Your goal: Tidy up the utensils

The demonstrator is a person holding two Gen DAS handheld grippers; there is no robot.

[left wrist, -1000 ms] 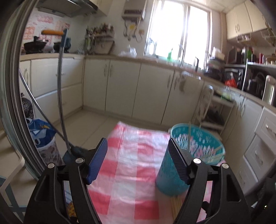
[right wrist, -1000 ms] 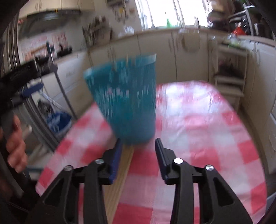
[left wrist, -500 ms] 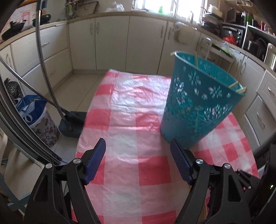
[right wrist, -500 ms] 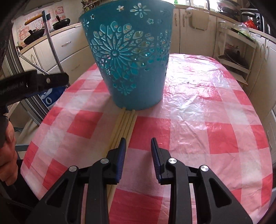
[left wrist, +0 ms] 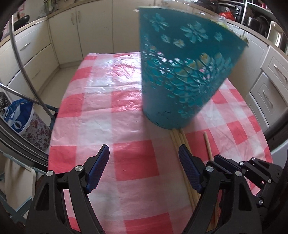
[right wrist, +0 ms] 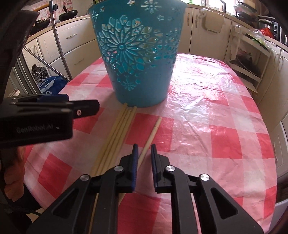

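Resting on glossy checked tablecloth [right wrist: 207, 108], perforated teal basket [right wrist: 140, 59], slender wooden chopsticks [right wrist: 117, 133]

Home kitchen: cabinets [left wrist: 75, 36], wok [right wrist: 67, 15]

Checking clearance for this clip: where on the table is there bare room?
Bare cloth right of the teal basket and the lone chopstick, toward the tablecloth edge. Also left of the basket. Crowded where the chopstick bundle lies.

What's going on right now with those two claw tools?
Left gripper open, empty. Right gripper open, straddling the lone chopstick. Chopstick bundle beside it, tips against teal basket. Nothing in the way.
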